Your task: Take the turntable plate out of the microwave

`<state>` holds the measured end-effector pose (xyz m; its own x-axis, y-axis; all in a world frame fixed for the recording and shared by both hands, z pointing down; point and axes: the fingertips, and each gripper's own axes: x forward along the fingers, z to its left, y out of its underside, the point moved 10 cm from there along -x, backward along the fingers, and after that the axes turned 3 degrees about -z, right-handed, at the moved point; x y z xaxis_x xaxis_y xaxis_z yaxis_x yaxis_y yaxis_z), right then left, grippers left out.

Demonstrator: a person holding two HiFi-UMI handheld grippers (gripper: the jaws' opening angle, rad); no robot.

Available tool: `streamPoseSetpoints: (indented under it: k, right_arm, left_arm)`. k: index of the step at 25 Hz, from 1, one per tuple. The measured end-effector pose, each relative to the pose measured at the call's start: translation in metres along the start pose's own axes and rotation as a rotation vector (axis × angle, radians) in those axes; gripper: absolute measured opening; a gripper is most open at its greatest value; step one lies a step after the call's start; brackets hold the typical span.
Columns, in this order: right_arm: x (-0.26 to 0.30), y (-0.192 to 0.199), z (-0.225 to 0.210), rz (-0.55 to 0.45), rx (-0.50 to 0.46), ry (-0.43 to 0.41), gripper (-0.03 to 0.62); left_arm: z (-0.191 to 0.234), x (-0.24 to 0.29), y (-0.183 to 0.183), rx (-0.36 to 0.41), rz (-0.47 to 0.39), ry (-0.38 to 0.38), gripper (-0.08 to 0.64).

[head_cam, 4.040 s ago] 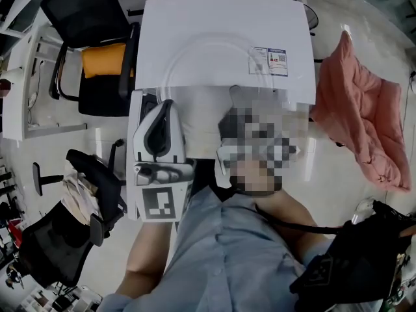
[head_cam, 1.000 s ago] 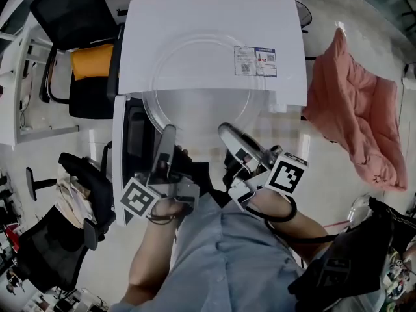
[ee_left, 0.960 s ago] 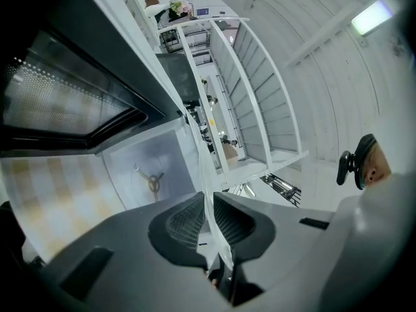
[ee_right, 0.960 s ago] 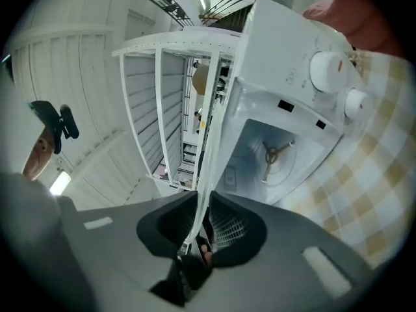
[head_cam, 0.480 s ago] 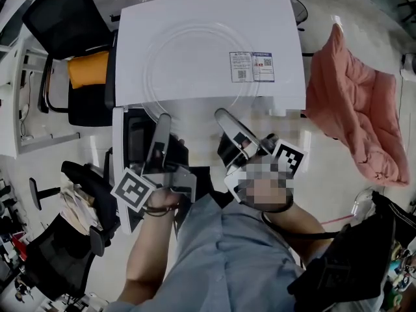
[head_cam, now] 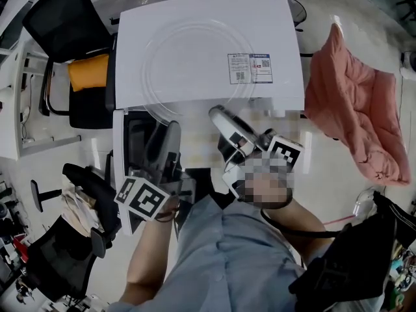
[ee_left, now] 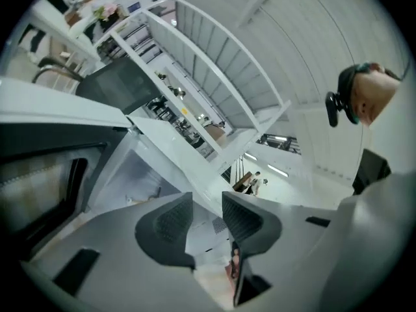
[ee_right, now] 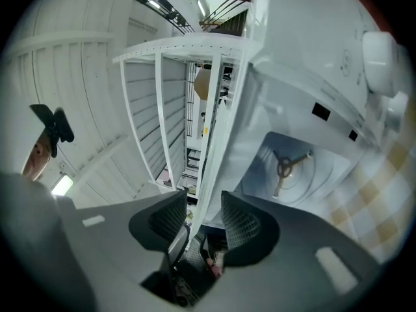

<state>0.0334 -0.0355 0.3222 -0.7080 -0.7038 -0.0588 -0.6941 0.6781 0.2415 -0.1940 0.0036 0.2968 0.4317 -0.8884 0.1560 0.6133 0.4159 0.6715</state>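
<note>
Left gripper point(ee_left: 207, 207): jaws spread, just been opening, nothing between them. Right gripper point(ee_right: 198, 203): same, empty. Turntable plate point(head_cam: 195, 64) lies flat on top of the microwave point(head_cam: 286, 18), near rim at or just over the front edge. Cavity shows only the rotor ring point(ee_right: 286, 168). Risk: a knock while backing off could slide the glass off. Open door point(head_cam: 127, 142) hems in the left side. The right is roomier, pink cloth point(head_cam: 351, 109) well apart.
</note>
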Motion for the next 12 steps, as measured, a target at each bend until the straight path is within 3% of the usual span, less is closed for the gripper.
streamPoseSetpoints:
  k: [5, 9, 10, 11, 12]
  right_arm:
    - [-0.013, 0.012, 0.007, 0.097, -0.085, 0.02, 0.195]
    - [-0.023, 0.02, 0.013, 0.188, -0.165, 0.051, 0.193]
    - [-0.026, 0.02, 0.016, 0.217, -0.202, 0.079, 0.169]
    - [-0.028, 0.019, 0.019, 0.246, -0.25, 0.113, 0.047]
    - [-0.029, 0.018, 0.022, 0.277, -0.303, 0.15, 0.0]
  left_arm:
    - [-0.015, -0.019, 0.005, 0.219, -0.004, -0.053, 0.137]
    - [-0.026, -0.032, 0.006, 0.334, -0.007, -0.11, 0.134]
    - [-0.029, -0.036, 0.007, 0.363, -0.001, -0.124, 0.125]
    - [-0.033, -0.039, 0.008, 0.397, 0.012, -0.135, 0.049]
    - [-0.037, -0.04, 0.009, 0.431, 0.033, -0.142, 0.009]
